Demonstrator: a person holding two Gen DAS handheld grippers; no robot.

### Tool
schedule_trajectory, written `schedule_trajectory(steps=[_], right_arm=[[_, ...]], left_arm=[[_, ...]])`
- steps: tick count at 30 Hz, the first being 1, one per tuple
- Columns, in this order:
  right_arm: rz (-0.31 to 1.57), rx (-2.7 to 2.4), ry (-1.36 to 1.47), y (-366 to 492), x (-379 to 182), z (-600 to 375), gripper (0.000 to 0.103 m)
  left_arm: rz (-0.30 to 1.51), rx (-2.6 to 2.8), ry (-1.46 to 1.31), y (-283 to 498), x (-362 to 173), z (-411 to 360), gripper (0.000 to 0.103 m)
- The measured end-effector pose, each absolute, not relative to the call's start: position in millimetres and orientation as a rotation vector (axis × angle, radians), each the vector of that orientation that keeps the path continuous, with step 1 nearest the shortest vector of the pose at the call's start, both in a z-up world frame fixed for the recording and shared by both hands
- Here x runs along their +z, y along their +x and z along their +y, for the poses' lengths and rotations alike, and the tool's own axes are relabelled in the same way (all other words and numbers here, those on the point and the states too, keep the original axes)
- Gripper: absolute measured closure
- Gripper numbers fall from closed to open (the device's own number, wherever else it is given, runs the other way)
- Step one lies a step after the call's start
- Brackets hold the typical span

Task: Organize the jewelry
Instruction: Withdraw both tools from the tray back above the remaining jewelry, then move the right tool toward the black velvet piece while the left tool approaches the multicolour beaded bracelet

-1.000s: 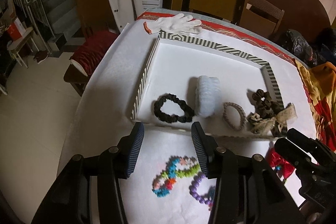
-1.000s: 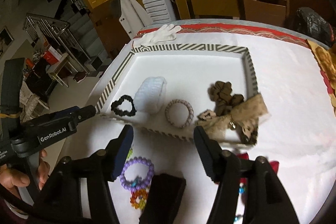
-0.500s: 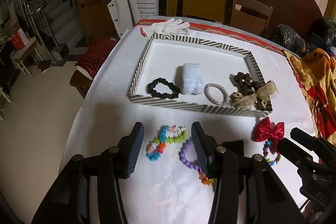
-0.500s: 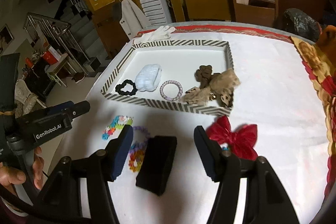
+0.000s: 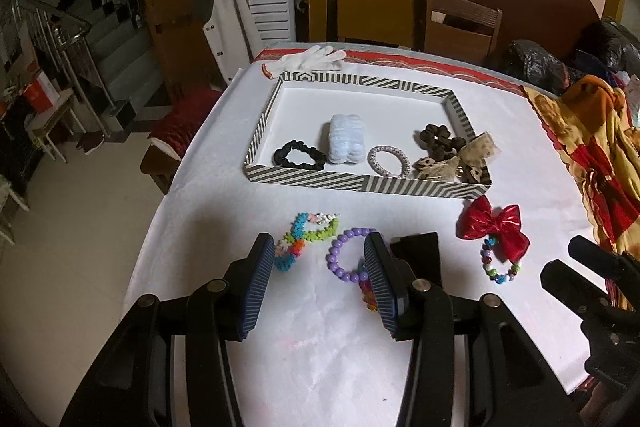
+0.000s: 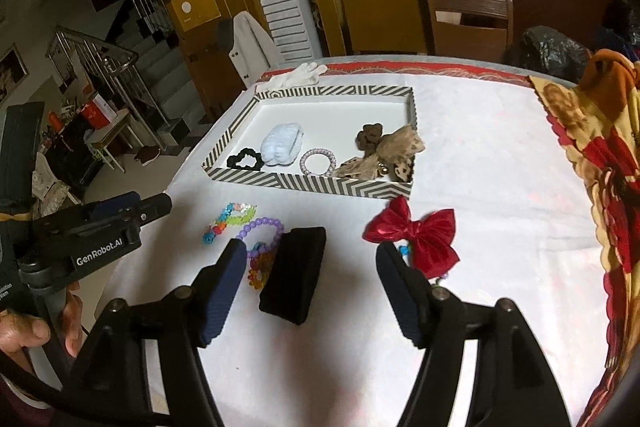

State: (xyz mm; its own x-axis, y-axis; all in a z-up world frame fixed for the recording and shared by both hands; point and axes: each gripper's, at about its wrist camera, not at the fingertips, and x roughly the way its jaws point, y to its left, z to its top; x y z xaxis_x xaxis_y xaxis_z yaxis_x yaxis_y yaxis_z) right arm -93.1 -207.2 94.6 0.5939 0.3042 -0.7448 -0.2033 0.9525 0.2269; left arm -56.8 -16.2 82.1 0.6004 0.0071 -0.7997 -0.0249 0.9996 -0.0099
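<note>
- White cloth covers the surface (image 5: 320,339), and a striped tray (image 5: 360,183) sits on it in the upper middle of both views.
- Inside the tray lie a black scrunchie (image 5: 300,155), a pale blue scrunchie (image 5: 347,139), a pinkish coil hair tie (image 5: 389,161), a brown scrunchie (image 5: 437,141) and a beige patterned bow (image 5: 460,163) against the right wall.
- Left tool (image 5: 316,281) hangs empty at the lower middle of its frame, fingers parted, nothing between the pads.
- Just ahead of its gap lie a multicoloured bead bracelet (image 5: 308,235), at the left fingertip, and a purple bead bracelet (image 5: 348,255), partly hidden by the right finger.
- Right tool (image 6: 308,293) is empty too; its jaws have just been opening and stand wide apart.
- Between its fingers, nearer the left one, a black block (image 6: 296,273) lies on the cloth, touching neither pad.
- An orange bead bracelet (image 6: 260,269) sits between that block and the left finger.
- Right of the block, a red bow (image 6: 416,233) lies at the right fingertip, below the tray's near right corner.
- A small mixed-bead bracelet (image 5: 500,267) lies partly under the bow.
- At the lower left of the right wrist view, a hand (image 6: 36,331) grips the left tool's handle.
</note>
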Motion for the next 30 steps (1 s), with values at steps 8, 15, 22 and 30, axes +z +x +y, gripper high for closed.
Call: schedule_trajectory(steps=[8, 15, 22, 30], right_arm=[[0.877, 0.295, 0.128, -106.6, 99.8, -216.2, 0.032], [0.867, 0.298, 0.119, -112.7, 103.3, -217.4, 0.032], [0.868, 0.297, 0.126, -113.7, 103.4, -219.1, 0.03], [0.882, 0.302, 0.127, -113.8, 101.4, -222.4, 0.03]], left_arm=[[0.888, 0.062, 0.047, -72.6, 92.3, -29.5, 0.061], [0.87, 0.049, 0.057, -80.4, 96.4, -37.6, 0.061], [0.868, 0.041, 0.068, -84.7, 96.0, -45.9, 0.061], [0.884, 0.043, 0.071, -83.8, 91.3, -46.6, 0.061]])
